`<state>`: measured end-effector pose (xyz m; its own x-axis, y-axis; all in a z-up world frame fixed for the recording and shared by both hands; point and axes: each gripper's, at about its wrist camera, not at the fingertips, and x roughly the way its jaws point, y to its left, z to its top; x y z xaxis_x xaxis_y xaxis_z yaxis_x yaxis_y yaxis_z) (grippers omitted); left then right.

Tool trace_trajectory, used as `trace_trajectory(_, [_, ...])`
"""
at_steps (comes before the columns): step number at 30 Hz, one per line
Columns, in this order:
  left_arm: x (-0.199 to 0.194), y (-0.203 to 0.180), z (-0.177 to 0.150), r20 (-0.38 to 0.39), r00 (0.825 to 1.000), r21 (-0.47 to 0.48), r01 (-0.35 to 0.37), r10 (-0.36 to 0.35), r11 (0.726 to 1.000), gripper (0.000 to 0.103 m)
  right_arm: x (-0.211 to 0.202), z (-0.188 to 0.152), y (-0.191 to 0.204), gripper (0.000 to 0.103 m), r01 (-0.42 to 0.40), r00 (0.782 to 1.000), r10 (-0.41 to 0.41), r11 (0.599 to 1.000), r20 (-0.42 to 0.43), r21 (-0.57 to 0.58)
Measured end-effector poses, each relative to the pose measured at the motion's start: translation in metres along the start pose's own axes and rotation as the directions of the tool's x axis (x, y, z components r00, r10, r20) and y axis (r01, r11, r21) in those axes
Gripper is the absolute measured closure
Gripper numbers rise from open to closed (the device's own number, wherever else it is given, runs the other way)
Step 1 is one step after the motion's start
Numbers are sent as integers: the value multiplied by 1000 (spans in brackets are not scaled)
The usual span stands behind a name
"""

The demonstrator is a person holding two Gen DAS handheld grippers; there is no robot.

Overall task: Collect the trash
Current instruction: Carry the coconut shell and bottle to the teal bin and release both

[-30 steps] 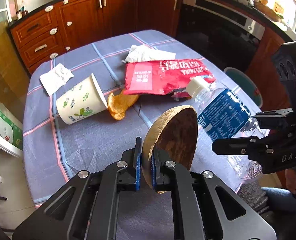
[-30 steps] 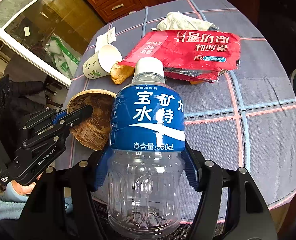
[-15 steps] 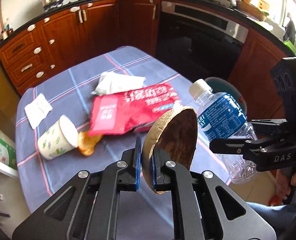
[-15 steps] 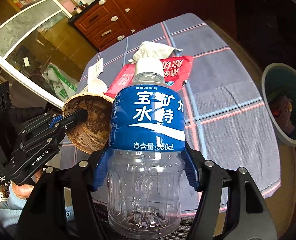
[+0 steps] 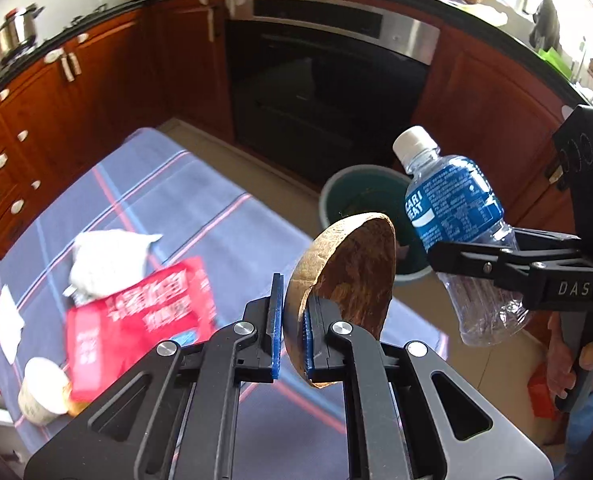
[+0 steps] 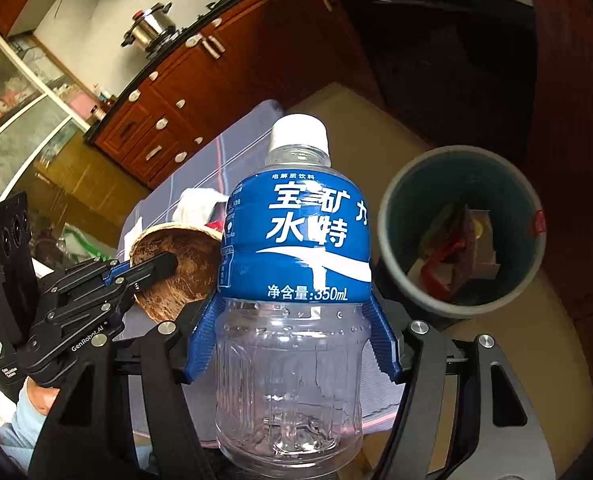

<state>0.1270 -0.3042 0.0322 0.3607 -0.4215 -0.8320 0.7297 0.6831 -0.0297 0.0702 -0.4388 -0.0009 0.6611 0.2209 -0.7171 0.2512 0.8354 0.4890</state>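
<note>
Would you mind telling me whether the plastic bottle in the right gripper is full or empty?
Empty, or nearly so: the clear lower body of the plastic bottle shows no liquid level, only see-through ribbed plastic. Its white cap is on.

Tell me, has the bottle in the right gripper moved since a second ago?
Yes. The bottle has swung off the table toward the bin.

- The left tongs (image 5: 292, 322) pinch a coconut shell half (image 5: 348, 276) by its rim.
- The right tongs (image 5: 492, 268) grip a plastic bottle (image 5: 452, 216) near a bin (image 5: 336, 192).
- A red packet (image 5: 136, 316) lies on the surface (image 5: 168, 200).
</note>
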Motion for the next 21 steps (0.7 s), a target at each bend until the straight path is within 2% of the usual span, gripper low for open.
trace_trajectory(5, [49,-35,38,-41,999,27,37,-35,999,94,5,21,-47,41,61,998,-61,996,-1,72])
trace_trajectory(11, [110,-65,66,-108,992,26,72,-69,997,94,22,33,-94,41,100,995,-95,983,-37,153])
trace_trajectory(16, [154,-78,74,-165,984,19,75,-71,997,94,46,42,-125,41,133,989,-117,972,-91,192])
trace_trajectory(21, [181,-84,75,-198,979,45,59,-49,997,94,67,48,-143,41,144,985,-120,966,-121,215])
